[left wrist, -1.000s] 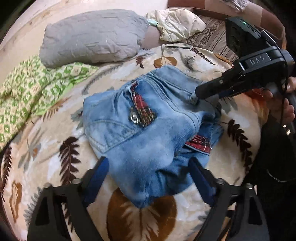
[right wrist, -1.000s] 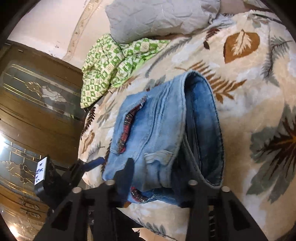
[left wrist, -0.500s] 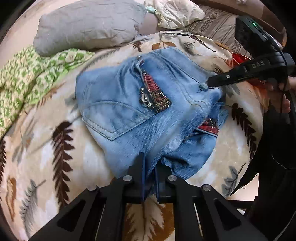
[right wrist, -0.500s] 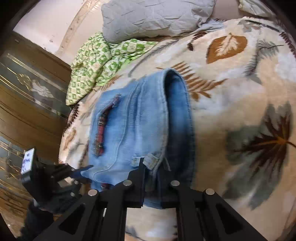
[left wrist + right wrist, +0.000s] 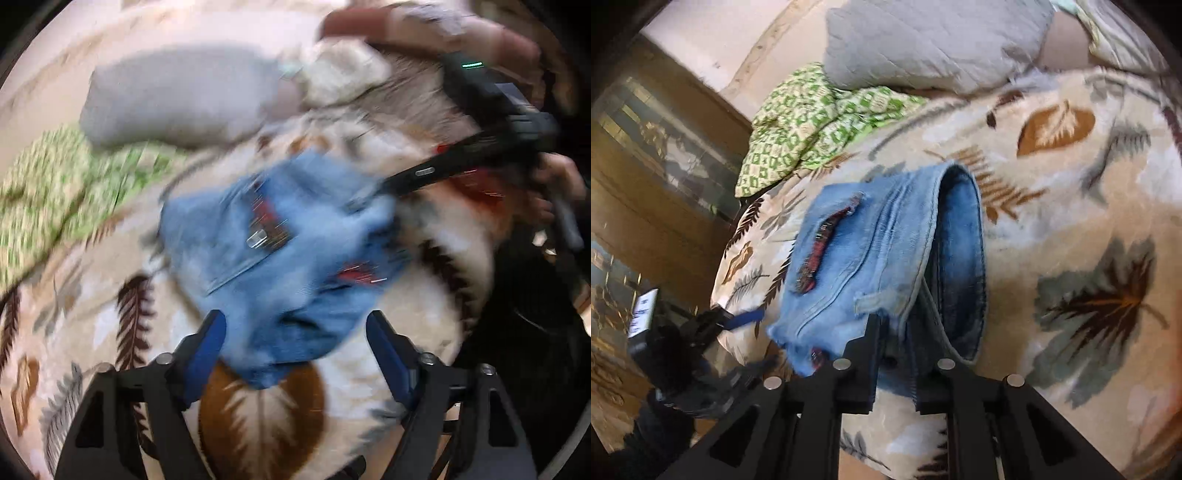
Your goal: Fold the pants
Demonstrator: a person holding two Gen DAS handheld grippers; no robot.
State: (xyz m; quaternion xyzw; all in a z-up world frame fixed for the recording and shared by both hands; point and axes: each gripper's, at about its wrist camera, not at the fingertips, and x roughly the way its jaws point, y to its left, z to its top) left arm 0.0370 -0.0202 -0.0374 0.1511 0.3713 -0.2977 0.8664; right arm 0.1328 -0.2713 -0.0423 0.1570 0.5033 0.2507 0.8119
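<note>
Currently my right gripper (image 5: 894,363) pinches the near edge of the folded jeans (image 5: 886,258) lying mid-blanket (image 5: 1071,206), my left gripper (image 5: 295,347) spread wide over their corner, so I reckon squaring the fold comes next.

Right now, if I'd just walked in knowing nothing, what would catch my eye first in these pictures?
Probably the bundle of light blue jeans with red plaid trim, lying mid-bed on a leaf-print blanket. Next, the black tongs: the right tongs are pinched shut on the jeans' waistband, while the left tongs stand open around the bundle's near end. Behind, a green patterned cloth lies beside a grey pillow.
</note>
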